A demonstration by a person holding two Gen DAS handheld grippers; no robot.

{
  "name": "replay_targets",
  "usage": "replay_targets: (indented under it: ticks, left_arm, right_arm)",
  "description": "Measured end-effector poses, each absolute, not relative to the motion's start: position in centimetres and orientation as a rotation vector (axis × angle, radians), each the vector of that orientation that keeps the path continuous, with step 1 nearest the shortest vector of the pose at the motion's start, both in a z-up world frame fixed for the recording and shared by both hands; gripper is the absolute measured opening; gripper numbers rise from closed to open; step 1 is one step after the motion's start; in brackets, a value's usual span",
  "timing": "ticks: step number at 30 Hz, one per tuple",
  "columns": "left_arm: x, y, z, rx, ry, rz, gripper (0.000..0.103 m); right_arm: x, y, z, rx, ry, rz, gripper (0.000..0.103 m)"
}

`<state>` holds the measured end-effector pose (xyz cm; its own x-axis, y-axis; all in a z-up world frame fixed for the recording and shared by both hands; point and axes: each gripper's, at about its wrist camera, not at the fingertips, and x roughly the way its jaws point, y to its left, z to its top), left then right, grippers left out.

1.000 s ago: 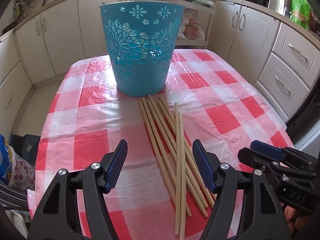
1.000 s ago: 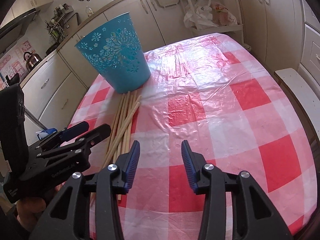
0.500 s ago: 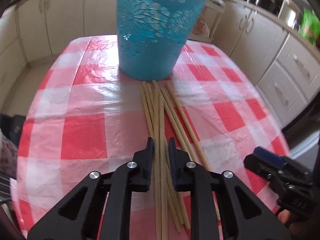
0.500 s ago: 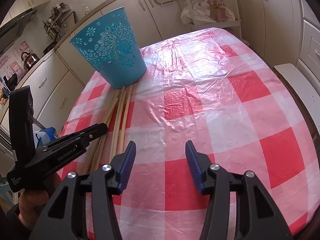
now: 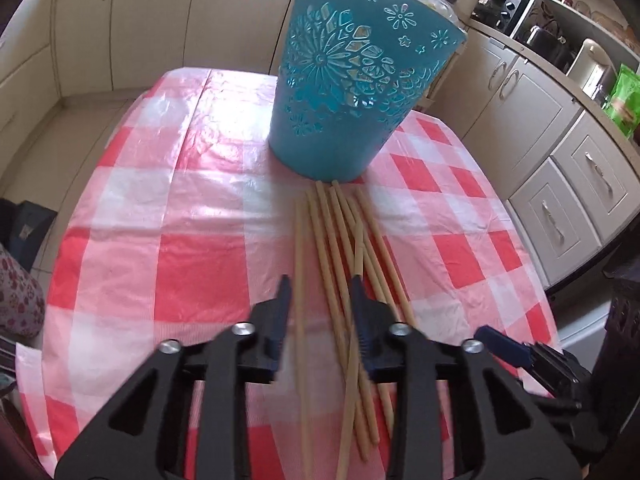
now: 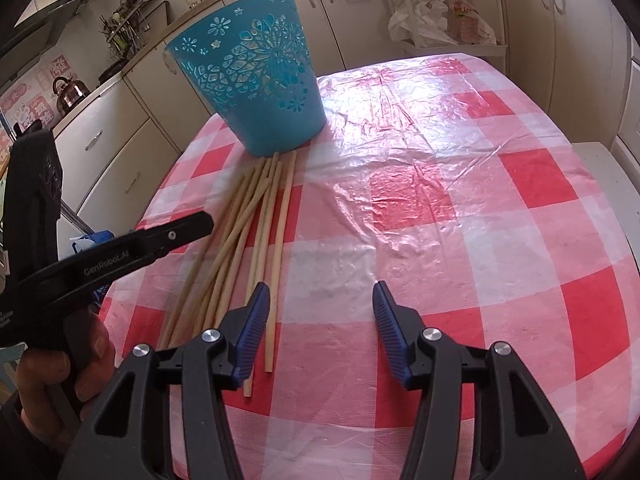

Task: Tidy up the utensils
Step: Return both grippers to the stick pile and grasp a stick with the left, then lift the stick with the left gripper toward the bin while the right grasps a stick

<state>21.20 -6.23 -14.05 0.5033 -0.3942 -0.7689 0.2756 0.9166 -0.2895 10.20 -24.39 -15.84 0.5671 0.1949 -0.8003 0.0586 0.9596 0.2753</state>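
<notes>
Where gripper [image 5: 320, 320] blurs, chopsticks' [image 5: 340, 240] ends

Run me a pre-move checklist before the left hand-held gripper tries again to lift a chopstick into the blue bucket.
1. Chopsticks between the left hand-held gripper pads: ok.
2. Pads pressing a stick: not ok, jaws opening.
3. One stick singled out: not ok, several lie between, some crossed.
4. Blue bucket upright beyond the stick tips: ok.
5. Right hand-held gripper clear of the pile: ok, open over the tablecloth.
6. Bucket contents: cannot tell.
</notes>
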Motion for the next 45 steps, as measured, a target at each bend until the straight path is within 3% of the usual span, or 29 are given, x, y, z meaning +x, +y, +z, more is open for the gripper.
replay_targets:
  ticks: [4, 7, 12, 15, 28, 30, 37, 45]
  left_arm:
    - [23.0, -6.8, -14.7, -0.090, 0.969, -0.357, 0.041]
    - [23.7, -6.0, -14.9, -0.104, 0.974, -0.340, 0.037]
    - [23.6, -4.3, -15.0, -0.095, 0.973, -0.333, 0.012]
    - [23.4, -3.3, -15.0, -0.108, 0.982, -0.350, 0.009]
    - [23.0, 0.7, -15.1, -0.220, 0.993, -0.394, 0.009]
    - [23.1, 0.2, -15.2, -0.210, 0.998, -0.399, 0.009]
    - [24.0, -1.1, -15.2, -0.178, 1.026, -0.398, 0.010]
    - [25.1, -3.3, -14.6, -0.055, 1.031, -0.363, 0.023]
  right_arm:
    - [10.3, -24.4, -15.9, 0.278, 0.968, 0.082, 0.054]
    - [10.3, -24.1, -15.6, 0.263, 0.959, 0.093, 0.054]
    - [11.5, -21.8, -15.0, 0.243, 0.949, 0.168, 0.048]
    - [13.2, -20.1, -15.3, 0.278, 0.979, 0.227, 0.037]
    - [18.2, -16.0, -16.8, 0.046, 1.029, 0.206, 0.017]
    - [18.4, -16.3, -16.6, 0.049, 1.027, 0.221, 0.007]
    - [17.1, -20.3, -14.5, 0.141, 1.006, 0.214, 0.006]
    - [17.3, -23.3, -16.2, 0.107, 1.078, 0.139, 0.006]
